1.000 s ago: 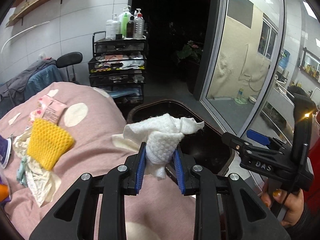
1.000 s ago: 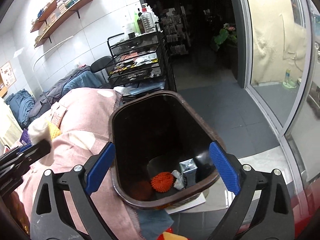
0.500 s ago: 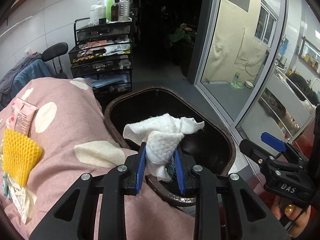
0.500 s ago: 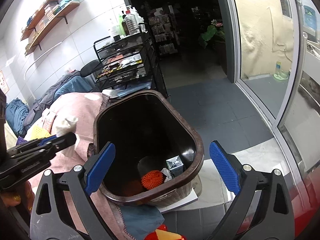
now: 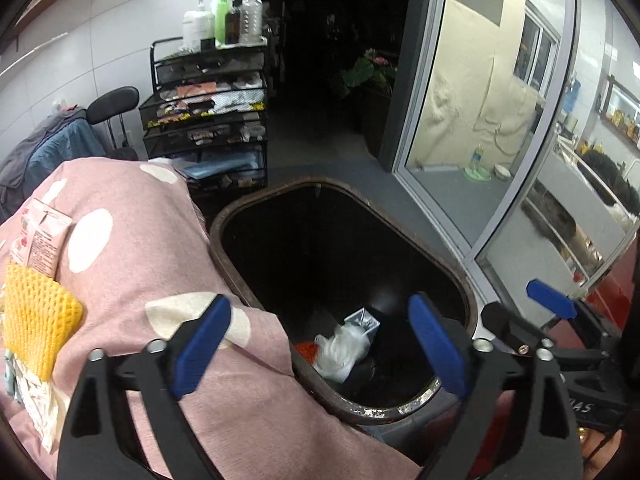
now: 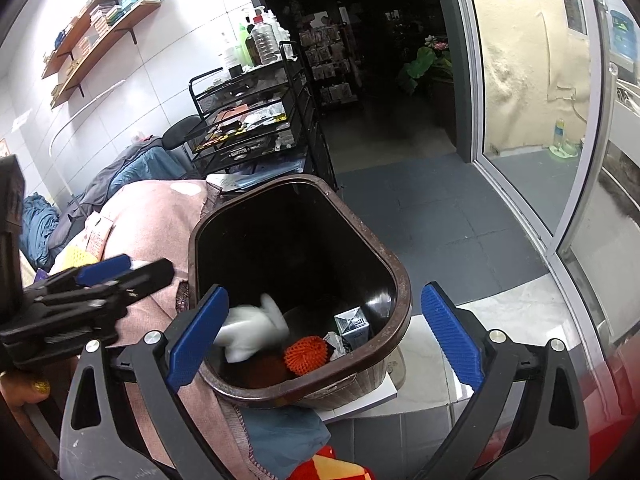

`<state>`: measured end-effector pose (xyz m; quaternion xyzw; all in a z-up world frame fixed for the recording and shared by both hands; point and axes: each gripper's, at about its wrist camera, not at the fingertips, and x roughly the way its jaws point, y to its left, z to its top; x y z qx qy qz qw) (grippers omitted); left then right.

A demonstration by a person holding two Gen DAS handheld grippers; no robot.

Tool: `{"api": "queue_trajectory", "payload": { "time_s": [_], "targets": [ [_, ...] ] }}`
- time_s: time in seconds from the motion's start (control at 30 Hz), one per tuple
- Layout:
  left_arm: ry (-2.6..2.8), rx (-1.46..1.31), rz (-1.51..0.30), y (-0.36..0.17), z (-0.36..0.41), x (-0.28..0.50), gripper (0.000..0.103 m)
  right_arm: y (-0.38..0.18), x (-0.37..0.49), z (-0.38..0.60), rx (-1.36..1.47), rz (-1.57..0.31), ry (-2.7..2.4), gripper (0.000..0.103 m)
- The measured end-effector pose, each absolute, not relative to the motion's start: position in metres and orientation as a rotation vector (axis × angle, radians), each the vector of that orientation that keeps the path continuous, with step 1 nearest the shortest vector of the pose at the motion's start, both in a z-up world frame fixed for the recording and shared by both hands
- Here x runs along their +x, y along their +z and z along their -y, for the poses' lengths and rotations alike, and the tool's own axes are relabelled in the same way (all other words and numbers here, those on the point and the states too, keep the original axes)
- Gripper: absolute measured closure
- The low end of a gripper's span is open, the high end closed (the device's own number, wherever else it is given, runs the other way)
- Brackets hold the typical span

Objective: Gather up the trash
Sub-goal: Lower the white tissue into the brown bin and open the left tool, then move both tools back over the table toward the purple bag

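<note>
strong fisheye bending curves the glass door frame [image 5: 440, 128] and the wall shelves [image 6: 96, 24] toward black vignetted corners in both wrist views; even indoor light brightens the white tiled wall [image 5: 100, 52], while the doorway behind stays almost black; the inside of the brown bin [image 5: 344, 248] lies in deep shadow, with small glints on its lower rim; reflections wash over the glass at right; a white wipe [image 6: 252, 330] in the bin is smeared by motion blur in the right wrist view, the rest reasonably sharp
</note>
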<state>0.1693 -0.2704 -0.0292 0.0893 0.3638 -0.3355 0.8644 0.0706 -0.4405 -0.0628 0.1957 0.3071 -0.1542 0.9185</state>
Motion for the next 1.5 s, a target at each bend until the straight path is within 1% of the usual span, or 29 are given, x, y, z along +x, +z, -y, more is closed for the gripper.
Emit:
{"api": "queue_trajectory", "payload": {
  "time_s": [0.17,0.37,0.53,0.83,1.13,1.5],
  "targets": [
    [-0.707,0.158,-0.724,-0.018,0.258,0.164,0.006,-0.064,0.07,0.439,0.403,-0.633,-0.315,0.006],
    [-0.713,0.127,-0.705,-0.011,0.242,0.154,0.006,-0.067,0.072,0.436,0.4,-0.642,-0.307,0.006],
    [-0.681,0.132,-0.655,-0.006,0.222,0.14,0.006,-0.067,0.075,0.429,0.395,-0.641,-0.291,0.006],
    [-0.56,0.112,-0.562,0.003,0.167,0.116,0.006,-0.055,0.084,0.398,0.36,-0.63,-0.214,0.006],
    [-0.407,0.062,-0.567,-0.007,0.093,0.106,0.006,-0.038,0.102,0.338,0.283,-0.631,-0.067,0.006],
    [-0.161,-0.052,-0.566,-0.016,-0.026,0.102,0.006,-0.015,0.122,0.235,0.142,-0.643,0.225,0.006]
  ]
}}
